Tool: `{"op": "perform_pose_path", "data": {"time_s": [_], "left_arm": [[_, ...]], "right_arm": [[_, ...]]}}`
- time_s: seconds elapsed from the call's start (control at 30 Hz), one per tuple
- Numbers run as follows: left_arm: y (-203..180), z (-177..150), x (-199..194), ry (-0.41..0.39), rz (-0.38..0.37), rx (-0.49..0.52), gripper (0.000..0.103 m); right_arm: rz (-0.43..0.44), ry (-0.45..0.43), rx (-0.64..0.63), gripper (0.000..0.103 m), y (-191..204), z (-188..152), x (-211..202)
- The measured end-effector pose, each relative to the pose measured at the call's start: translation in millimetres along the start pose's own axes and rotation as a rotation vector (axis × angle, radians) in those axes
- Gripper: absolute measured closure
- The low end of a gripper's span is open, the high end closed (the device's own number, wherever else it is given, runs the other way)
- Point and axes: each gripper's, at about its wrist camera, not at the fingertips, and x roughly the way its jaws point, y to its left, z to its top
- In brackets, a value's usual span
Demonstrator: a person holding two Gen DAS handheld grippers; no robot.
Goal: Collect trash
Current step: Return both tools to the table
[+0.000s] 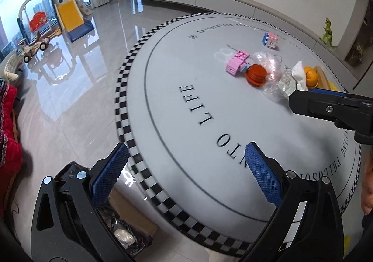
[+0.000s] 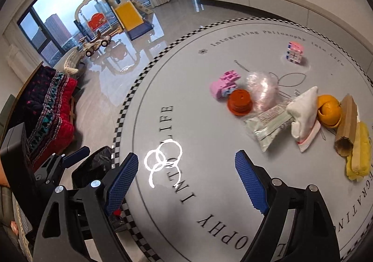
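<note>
A pile of trash lies on the round grey rug (image 2: 209, 192): a clear plastic bag (image 2: 262, 89), a foil wrapper (image 2: 270, 126), a white tissue wad (image 2: 304, 112), orange peel (image 2: 329, 108), a cardboard tube (image 2: 346, 126) and banana peel (image 2: 360, 154). The same pile shows in the left wrist view, with the wrapper (image 1: 285, 82) and tissue (image 1: 299, 73). My right gripper (image 2: 186, 180) is open and empty, short of the pile; it also shows in the left wrist view (image 1: 303, 101). My left gripper (image 1: 186, 168) is open and empty over the rug's near edge, above a black-lined bin (image 1: 121, 227).
Toys lie among the trash: a pink block toy (image 2: 223, 84), an orange stacked toy (image 2: 240, 102) and a pastel cube (image 2: 295, 52). A red blanket (image 2: 51, 108) lies left. A slide (image 2: 130, 14) and ride-on car (image 2: 95, 46) stand by the window.
</note>
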Motion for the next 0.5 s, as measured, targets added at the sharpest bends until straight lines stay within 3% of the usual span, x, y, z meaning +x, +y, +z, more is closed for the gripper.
{"op": "perform_pose_path", "data": {"time_s": [0.2, 0.5], "left_arm": [[-27.5, 27.9, 30.5, 0.022, -0.040, 0.036, 0.006], [-44.9, 63.3, 56.1, 0.046, -0.073, 0.067, 0.006]], "right_arm": [[-0.067, -0.009, 0.128, 0.018, -66.8, 16.0, 3.3], [-0.129, 0.022, 0.234, 0.018, -117.6, 35.1, 24.7]]}}
